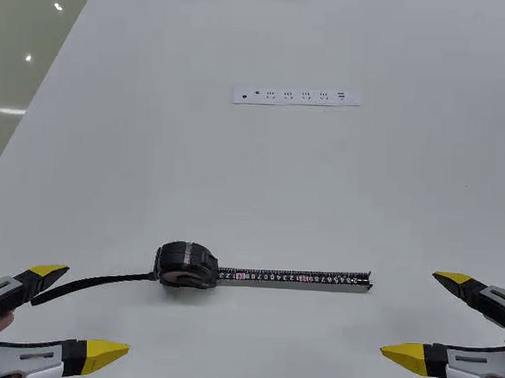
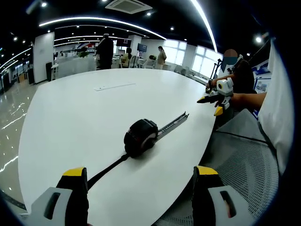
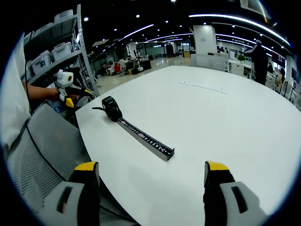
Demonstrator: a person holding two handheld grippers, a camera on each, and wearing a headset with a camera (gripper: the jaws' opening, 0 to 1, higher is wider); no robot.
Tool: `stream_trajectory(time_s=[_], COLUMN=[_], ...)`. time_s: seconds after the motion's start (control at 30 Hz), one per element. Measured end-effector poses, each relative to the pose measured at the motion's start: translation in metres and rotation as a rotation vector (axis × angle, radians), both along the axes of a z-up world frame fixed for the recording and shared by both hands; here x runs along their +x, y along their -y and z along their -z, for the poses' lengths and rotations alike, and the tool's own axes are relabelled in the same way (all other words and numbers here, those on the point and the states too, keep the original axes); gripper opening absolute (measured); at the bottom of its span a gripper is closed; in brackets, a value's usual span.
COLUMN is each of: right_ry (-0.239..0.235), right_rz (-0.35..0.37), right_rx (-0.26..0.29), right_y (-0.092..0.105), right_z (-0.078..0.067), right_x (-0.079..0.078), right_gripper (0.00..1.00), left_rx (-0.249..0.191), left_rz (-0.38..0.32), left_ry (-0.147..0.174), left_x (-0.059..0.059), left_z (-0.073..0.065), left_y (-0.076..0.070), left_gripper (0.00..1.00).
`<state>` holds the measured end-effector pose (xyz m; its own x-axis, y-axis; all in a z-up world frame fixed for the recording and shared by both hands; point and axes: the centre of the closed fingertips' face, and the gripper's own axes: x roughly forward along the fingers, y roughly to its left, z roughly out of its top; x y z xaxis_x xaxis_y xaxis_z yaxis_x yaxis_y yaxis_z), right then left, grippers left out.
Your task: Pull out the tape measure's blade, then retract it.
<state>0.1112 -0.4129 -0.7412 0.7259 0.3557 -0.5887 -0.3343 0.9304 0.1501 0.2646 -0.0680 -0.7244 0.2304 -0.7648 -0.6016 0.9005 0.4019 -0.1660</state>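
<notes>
A black tape measure (image 1: 186, 265) lies on the white table (image 1: 253, 181), its blade (image 1: 295, 278) drawn out to the right and its wrist strap (image 1: 91, 285) trailing left. In the left gripper view the case (image 2: 140, 136) sits ahead of the open jaws with the blade (image 2: 172, 124) running away to the right. The right gripper view shows the blade (image 3: 145, 138) ending just ahead of its jaws, the case (image 3: 112, 108) farther off. My left gripper (image 1: 76, 314) stands open at the lower left, apart from the strap. My right gripper (image 1: 420, 315) stands open at the lower right, holding nothing.
A white power strip (image 1: 295, 97) lies flat farther back on the table. The table's left edge (image 1: 31, 107) meets a glossy floor. Shelving with boxes (image 3: 51, 56) stands to the side, and several people are at the far end of the room (image 2: 106, 49).
</notes>
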Motion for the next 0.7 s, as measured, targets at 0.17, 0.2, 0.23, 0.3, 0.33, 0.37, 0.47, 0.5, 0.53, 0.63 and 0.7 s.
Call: stream_trajectory(time_s=[0.17, 0.2, 0.23, 0.3, 0.33, 0.37, 0.47, 0.5, 0.53, 0.63, 0.7], right_ry=[0.000, -0.002, -0.001, -0.001, -0.001, -0.001, -0.001, -0.001, -0.004, -0.002, 0.000], right_rz=[-0.001, -0.001, -0.001, -0.003, -0.004, -0.004, -0.006, -0.006, -0.006, -0.008, -0.006], right_rx=[0.001, 0.002, 0.005, 0.003, 0.003, 0.003, 0.003, 0.003, 0.003, 0.003, 0.008], right_y=[-0.0008, -0.0012, -0.0019, -0.0021, -0.0026, -0.0028, -0.0035, -0.0037, -0.0038, -0.0038, -0.0034], right_z=[-0.0002, -0.0004, -0.0008, -0.0009, -0.0010, -0.0010, -0.0012, -0.0011, -0.0008, -0.0016, -0.0025], right_x=[-0.0001, -0.0001, 0.0001, 0.0004, 0.0006, 0.0008, 0.0007, 0.0010, 0.0008, 0.0017, 0.0025], right_gripper=[0.93, 0.93, 0.93, 0.93, 0.93, 0.93, 0.93, 0.93, 0.92, 0.92, 0.92], left_rx=[-0.001, -0.001, -0.001, -0.003, -0.004, -0.004, -0.004, -0.006, -0.007, -0.006, -0.007], left_rz=[-0.004, -0.004, -0.004, -0.005, -0.006, -0.008, -0.020, -0.025, -0.025, -0.028, -0.036], left_ry=[0.001, 0.001, 0.003, 0.001, 0.001, 0.002, -0.006, -0.008, -0.008, -0.014, -0.017], left_x=[0.0000, -0.0001, 0.0000, 0.0002, 0.0003, 0.0008, 0.0021, 0.0029, 0.0030, 0.0029, 0.0043], left_z=[-0.0005, -0.0006, -0.0012, -0.0016, -0.0018, -0.0021, -0.0024, -0.0028, -0.0030, -0.0040, -0.0046], left_y=[0.0006, 0.0008, 0.0013, 0.0018, 0.0020, 0.0021, 0.0028, 0.0035, 0.0041, 0.0071, 0.0081], left_gripper=[0.89, 0.89, 0.89, 0.89, 0.89, 0.89, 0.89, 0.89, 0.89, 0.89, 0.89])
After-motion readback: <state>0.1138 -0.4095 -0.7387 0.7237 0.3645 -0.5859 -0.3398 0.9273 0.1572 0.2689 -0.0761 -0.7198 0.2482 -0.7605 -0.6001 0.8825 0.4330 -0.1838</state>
